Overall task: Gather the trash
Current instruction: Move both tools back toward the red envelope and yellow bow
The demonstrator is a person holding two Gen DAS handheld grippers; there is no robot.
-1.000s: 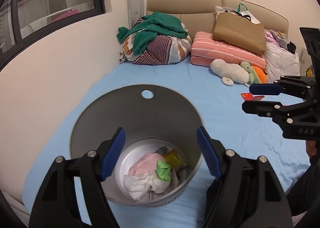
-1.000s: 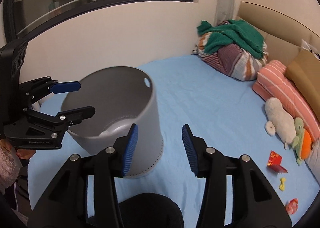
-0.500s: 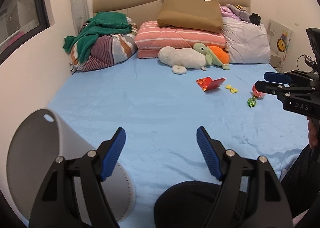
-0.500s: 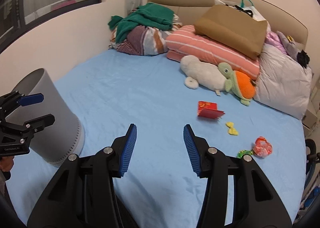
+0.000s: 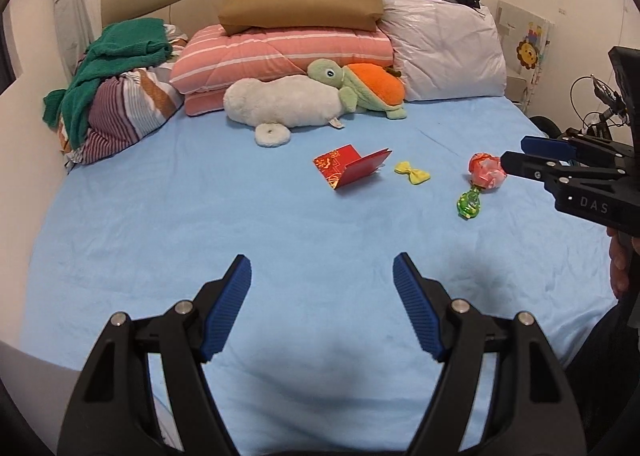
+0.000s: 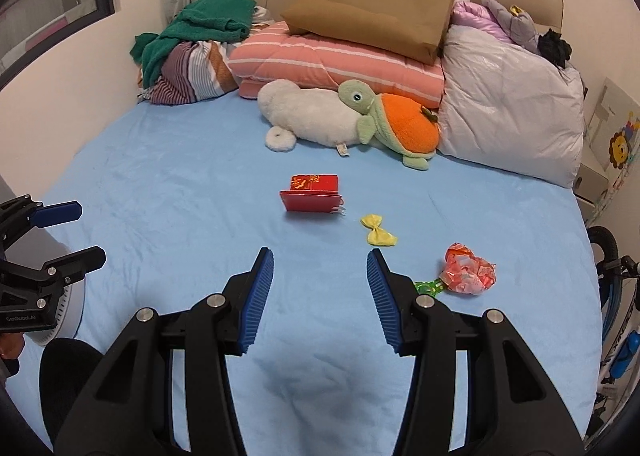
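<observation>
While each gripper gapes empty, left gripper (image 5: pixel 322 272), right gripper (image 6: pixel 320 266), one red envelope (image 6: pixel 314 193), three wrappers (image 6: pixel 378 236)

Right gripper (image 6: pixel 320 276) hangs wide open over the blue bed (image 6: pixel 168 195). Ahead lie a red envelope (image 6: pixel 312 197), yellow bow (image 6: pixel 378 236), and crumpled pink wrapper (image 6: pixel 468 274).

Bare blue sheet (image 6: pixel 168 191) lies between both grippers and the scattered items: red envelope (image 6: pixel 314 193), yellow bow (image 6: pixel 378 236), crumpled red wrapper (image 6: pixel 468 274). Plush toys (image 6: pixel 320 115) and pillows (image 6: pixel 340 63) block the headboard end.
</observation>
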